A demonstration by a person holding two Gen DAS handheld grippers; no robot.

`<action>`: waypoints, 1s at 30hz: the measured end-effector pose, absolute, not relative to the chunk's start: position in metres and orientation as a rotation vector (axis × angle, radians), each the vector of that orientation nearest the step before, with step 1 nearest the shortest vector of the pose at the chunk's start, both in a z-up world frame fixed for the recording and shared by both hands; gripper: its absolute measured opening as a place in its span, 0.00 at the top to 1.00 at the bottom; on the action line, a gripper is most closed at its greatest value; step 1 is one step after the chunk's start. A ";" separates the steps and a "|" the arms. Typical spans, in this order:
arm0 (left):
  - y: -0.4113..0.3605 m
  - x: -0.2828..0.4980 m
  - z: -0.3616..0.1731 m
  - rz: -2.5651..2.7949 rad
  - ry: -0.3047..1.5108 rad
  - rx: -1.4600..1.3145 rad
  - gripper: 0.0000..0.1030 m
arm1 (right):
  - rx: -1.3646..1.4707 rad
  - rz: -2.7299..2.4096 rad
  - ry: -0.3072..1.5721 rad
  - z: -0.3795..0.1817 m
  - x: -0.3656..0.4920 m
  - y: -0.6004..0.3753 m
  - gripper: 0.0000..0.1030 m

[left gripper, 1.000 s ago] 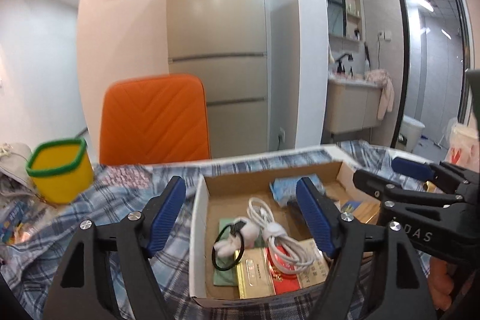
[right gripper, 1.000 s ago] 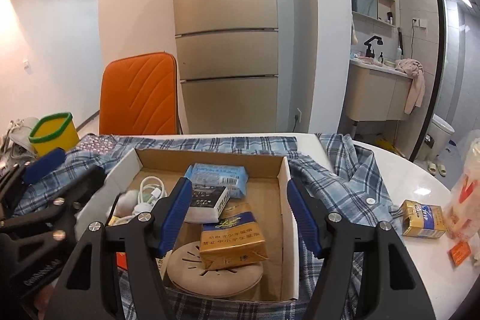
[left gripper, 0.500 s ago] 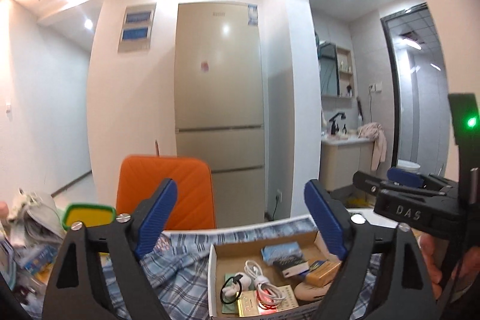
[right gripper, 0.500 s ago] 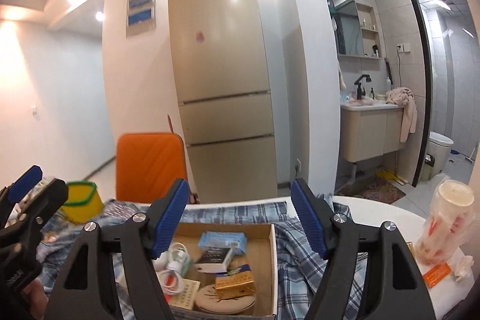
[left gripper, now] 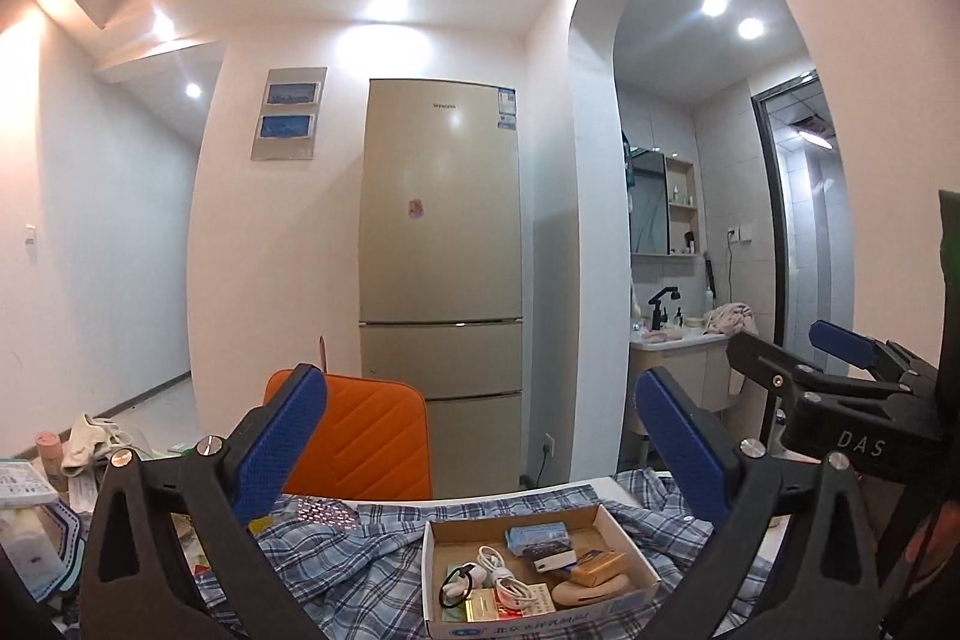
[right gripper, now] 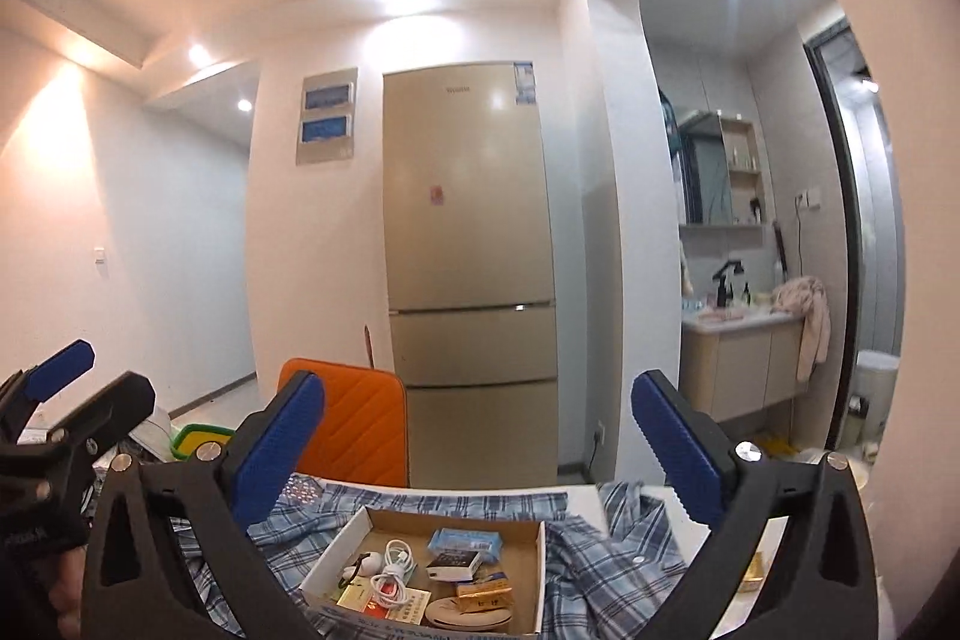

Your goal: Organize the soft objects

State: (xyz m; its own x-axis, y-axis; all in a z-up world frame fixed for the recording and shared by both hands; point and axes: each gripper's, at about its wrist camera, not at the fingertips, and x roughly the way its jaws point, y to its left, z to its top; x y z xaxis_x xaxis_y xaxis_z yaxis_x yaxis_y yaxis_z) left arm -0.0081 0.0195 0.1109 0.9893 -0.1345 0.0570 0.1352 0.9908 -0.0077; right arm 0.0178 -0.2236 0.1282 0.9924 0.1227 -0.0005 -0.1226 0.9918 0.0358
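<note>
While our left gripper [left gripper: 480, 436] and right gripper [right gripper: 477, 430] hang level, jaws opening on nothing, the plaid shirt [right gripper: 606, 562] lies crumpled under the cardboard box [left gripper: 624, 544] on the table; tugging it could upend that box.

"das" in white letters on the black right gripper [left gripper: 840, 358]

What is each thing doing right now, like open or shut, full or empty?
left gripper: jaws opening, nothing between them
right gripper: jaws opening, nothing between them
cardboard box: open-topped, holding small items
plaid shirt: spread rumpled under the box
fridge: doors shut
</note>
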 end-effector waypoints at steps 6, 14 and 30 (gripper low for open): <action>0.019 -0.025 0.094 -0.139 -0.072 -0.013 0.00 | 0.046 0.101 -0.012 0.124 -0.007 -0.228 0.00; 0.011 -0.034 0.058 -0.126 -0.028 0.030 0.00 | 0.017 0.124 0.079 0.081 -0.009 -0.216 0.00; 0.021 -0.016 0.000 -0.071 0.023 0.029 0.01 | -0.032 0.082 0.084 0.013 -0.002 -0.210 0.00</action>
State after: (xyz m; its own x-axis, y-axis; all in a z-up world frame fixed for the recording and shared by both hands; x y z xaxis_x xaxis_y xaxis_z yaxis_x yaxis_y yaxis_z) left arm -0.0156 0.0208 0.0003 0.9972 -0.0707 -0.0244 0.0713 0.9971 0.0278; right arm -0.0024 -0.2100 0.0135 0.9931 0.0806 -0.0850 -0.0832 0.9961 -0.0281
